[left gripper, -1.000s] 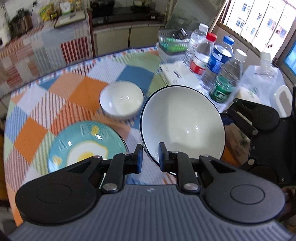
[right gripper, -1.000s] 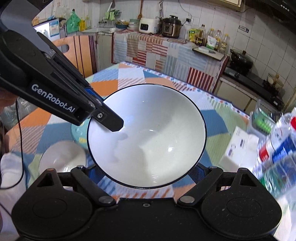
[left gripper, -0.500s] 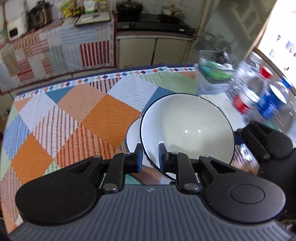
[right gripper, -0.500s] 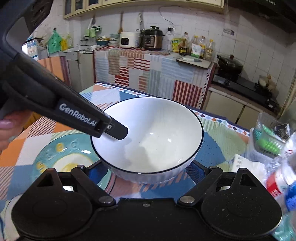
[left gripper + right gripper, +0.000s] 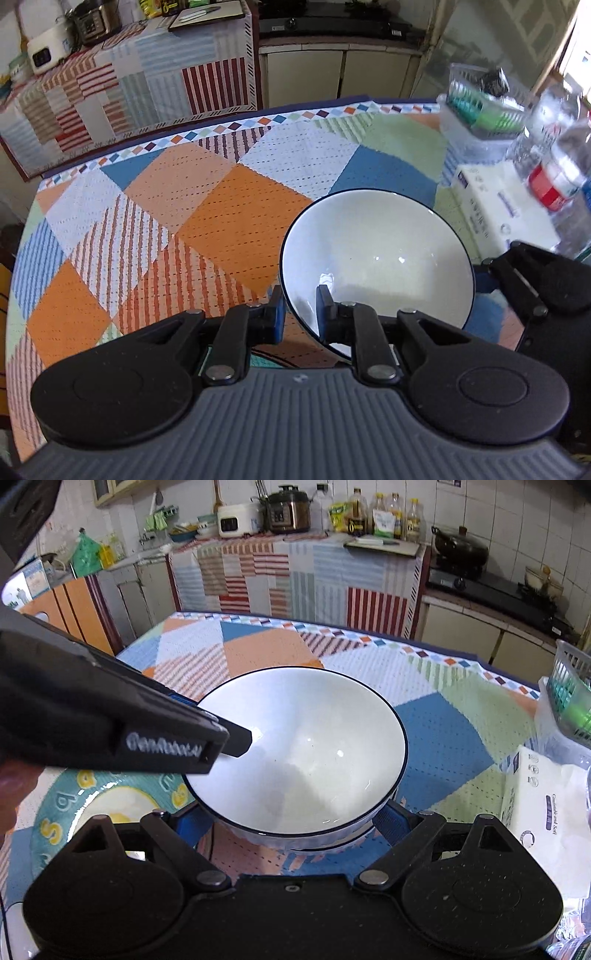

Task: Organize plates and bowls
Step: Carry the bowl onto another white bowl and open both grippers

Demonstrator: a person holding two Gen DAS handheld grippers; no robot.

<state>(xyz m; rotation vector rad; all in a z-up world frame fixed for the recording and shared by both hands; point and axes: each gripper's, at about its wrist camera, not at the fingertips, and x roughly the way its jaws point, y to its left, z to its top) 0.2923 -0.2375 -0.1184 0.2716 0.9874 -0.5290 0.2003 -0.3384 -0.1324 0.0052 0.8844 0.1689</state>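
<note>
At the near left of the table lies the teal fried-egg plate (image 5: pixel 55 812). To its right, the left gripper (image 5: pixel 299 314) pinches the near rim of the large white bowl (image 5: pixel 303 746), one finger inside, while the right gripper (image 5: pixel 291 819) cradles its outer wall between wide-spread fingers, apparently to steady its weight. A second white rim (image 5: pixel 354 840) shows just beneath, suggesting nesting; tissue box (image 5: pixel 539 794) stands right.

You have the large white bowl (image 5: pixel 299 746) with its thin dark rim upright, mouth up, empty and glossy inside; a second, smaller white bowl's rim (image 5: pixel 332 843) shows just beneath it, the two seemingly nested; to its left on the desk lies the teal plate (image 5: pixel 55 812) with a fried-egg picture and yellow letters, flat, partly hidden.
</note>
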